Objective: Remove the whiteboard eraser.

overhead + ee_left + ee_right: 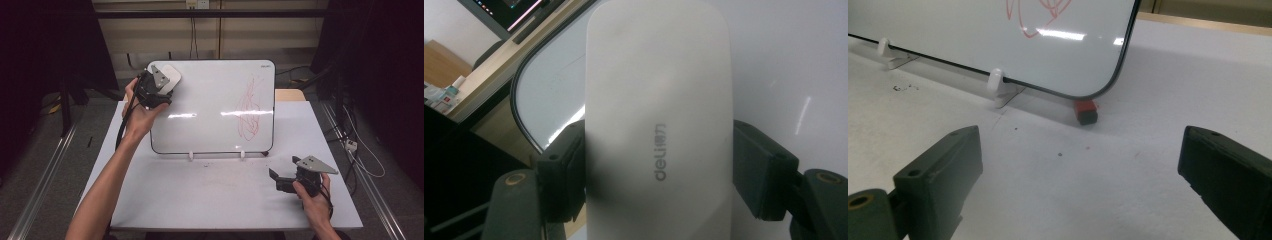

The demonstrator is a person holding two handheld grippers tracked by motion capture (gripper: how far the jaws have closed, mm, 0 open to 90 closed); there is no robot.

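Two grippers are in use. The left gripper [159, 86] pinches a white eraser [659, 125] by its long sides at the upper left corner of the whiteboard [210, 95], which stands propped on the table [200, 195]. The right gripper [282, 179] rests low on the table, jaws spread wide, holding nothing. Red scribble [250, 107] marks the board's right half. A small red-and-black object [1086, 111] lies partly hidden under the board's corner; its identity is unclear.

Metal rail [40, 185] on the floor, wall cables [192, 37], monitor [509, 15] on wooden desk [444, 60].
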